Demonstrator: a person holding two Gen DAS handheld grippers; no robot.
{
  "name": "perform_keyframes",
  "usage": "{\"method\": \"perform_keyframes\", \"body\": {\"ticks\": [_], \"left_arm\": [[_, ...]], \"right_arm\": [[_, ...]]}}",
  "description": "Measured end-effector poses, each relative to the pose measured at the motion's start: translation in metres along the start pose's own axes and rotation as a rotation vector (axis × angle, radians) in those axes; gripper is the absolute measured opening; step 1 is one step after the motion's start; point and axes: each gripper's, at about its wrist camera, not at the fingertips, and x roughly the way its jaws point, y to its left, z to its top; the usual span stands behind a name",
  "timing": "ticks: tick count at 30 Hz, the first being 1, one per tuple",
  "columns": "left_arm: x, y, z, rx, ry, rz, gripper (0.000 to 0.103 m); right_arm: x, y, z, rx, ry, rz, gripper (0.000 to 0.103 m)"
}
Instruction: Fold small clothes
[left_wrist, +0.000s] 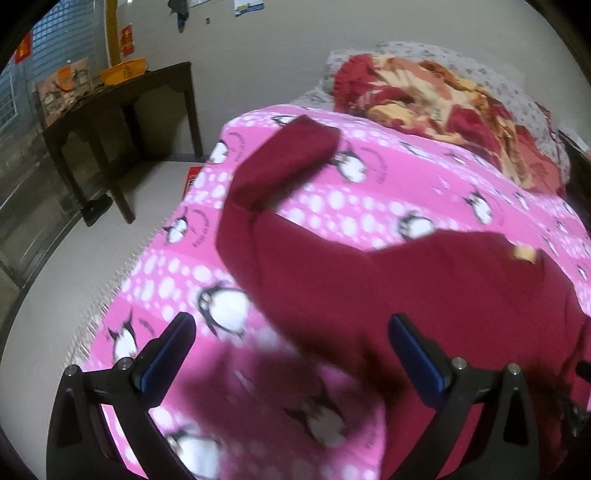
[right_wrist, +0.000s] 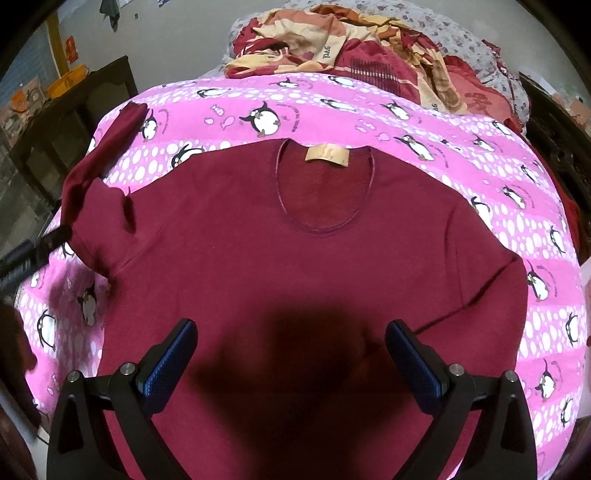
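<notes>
Maroon shirt lies flat on the pink penguin blanket. Only the right wrist view shows its neckline. Left gripper and right gripper both gape wide, holding nothing.

A pink bedspread printed with penguins and white dots covered the bed, filling the middle of both views. At 1 o'clock in the left wrist view a red-and-cream floral blanket lay bunched at the bed's far end, against a grey-patterned pillow. At 10 o'clock a dark wooden table stood by the pale wall, bearing an orange basket and a printed box. A red paper notice hung above the basket at 11 o'clock. On the pale floor, beside the bed's edge at 9 o'clock, lay a small red item, too partly hidden to identify.
</notes>
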Motion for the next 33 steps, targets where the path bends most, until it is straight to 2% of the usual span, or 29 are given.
{"method": "perform_keyframes", "body": {"ticks": [3, 8, 23, 28, 33], "left_arm": [[0.01, 0.013, 0.011, -0.018, 0.007, 0.022, 0.103], [0.017, 0.023, 0.018, -0.05, 0.021, 0.015, 0.103], [0.005, 0.0, 0.012, 0.008, -0.002, -0.015, 0.103], [0.018, 0.002, 0.02, 0.001, 0.0, 0.008, 0.103], [0.046, 0.005, 0.046, 0.004, 0.006, 0.034, 0.103]], "right_arm": [[0.003, 0.001, 0.003, -0.007, 0.0, 0.005, 0.103], [0.01, 0.001, 0.005, 0.0, 0.008, 0.022, 0.103], [0.011, 0.001, 0.003, 0.002, 0.003, 0.01, 0.103], [0.013, -0.001, 0.003, 0.012, 0.011, 0.016, 0.103], [0.016, -0.001, 0.004, 0.005, 0.021, 0.029, 0.103]]}}
